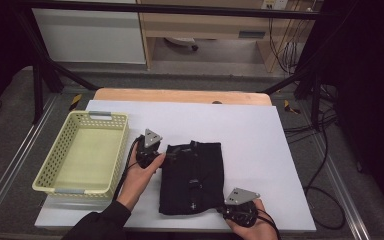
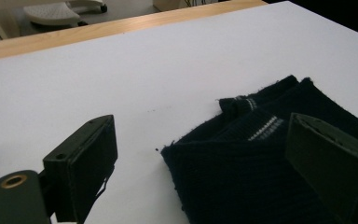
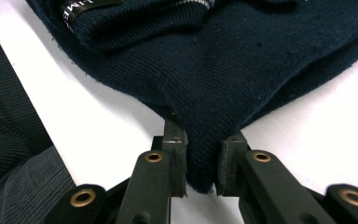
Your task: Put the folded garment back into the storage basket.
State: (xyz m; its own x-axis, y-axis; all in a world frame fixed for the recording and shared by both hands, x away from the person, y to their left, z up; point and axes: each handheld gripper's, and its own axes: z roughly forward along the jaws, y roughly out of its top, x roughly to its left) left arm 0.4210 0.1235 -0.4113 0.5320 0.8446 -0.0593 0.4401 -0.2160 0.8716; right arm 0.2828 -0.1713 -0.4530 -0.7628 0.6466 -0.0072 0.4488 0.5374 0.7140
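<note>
A dark navy knitted garment (image 1: 192, 177) lies folded on the white table top (image 1: 250, 135), with a small label showing on it. My right gripper (image 3: 200, 161) is shut on the garment's near right corner (image 3: 200, 154), the knit bunched between its pads; it sits at the table's front edge (image 1: 228, 210). My left gripper (image 2: 205, 158) stands open at the garment's far left corner (image 2: 205, 154). One jaw rests over bare table left of the cloth, the other hangs over the knit (image 2: 242, 168). From above, this left gripper (image 1: 161, 156) is held by a hand in a dark sleeve.
A pale yellow plastic basket (image 1: 60, 160) sits at the table's left side, close beside the left hand. A wooden table edge (image 1: 180, 95) runs along the back. Black cables (image 1: 320, 165) lie on the floor to the right.
</note>
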